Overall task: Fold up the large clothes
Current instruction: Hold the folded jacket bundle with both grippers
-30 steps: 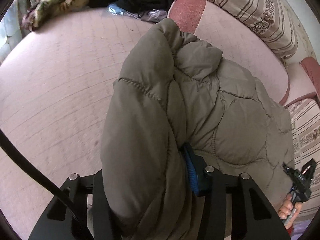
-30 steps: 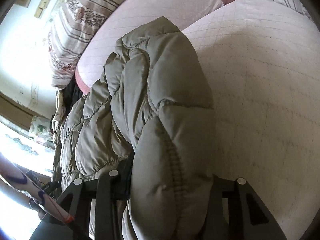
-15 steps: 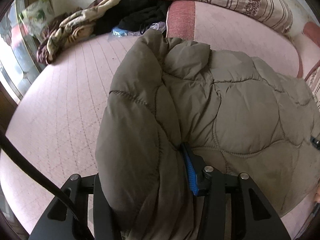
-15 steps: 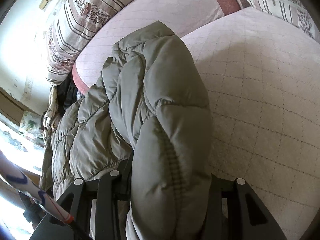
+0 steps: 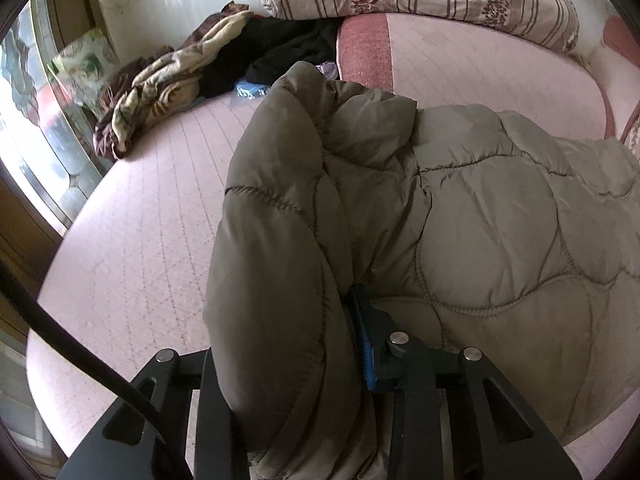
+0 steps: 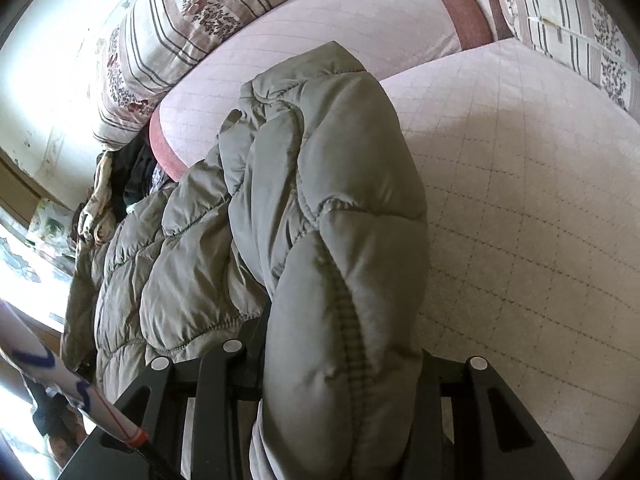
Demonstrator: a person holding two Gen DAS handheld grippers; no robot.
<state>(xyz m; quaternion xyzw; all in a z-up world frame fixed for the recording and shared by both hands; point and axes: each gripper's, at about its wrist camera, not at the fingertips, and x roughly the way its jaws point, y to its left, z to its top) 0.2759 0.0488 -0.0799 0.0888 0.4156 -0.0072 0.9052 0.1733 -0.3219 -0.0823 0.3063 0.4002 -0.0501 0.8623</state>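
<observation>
Both hand-held grippers clamping quilted jacket (image 5: 500, 216)

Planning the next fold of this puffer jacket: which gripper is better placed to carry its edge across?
Right, probably. The right gripper pinches a thick roll of the puffer jacket beside bare mattress; the jacket's bulk lies to its left. The left gripper grips too, with jacket spread rightward.
</observation>
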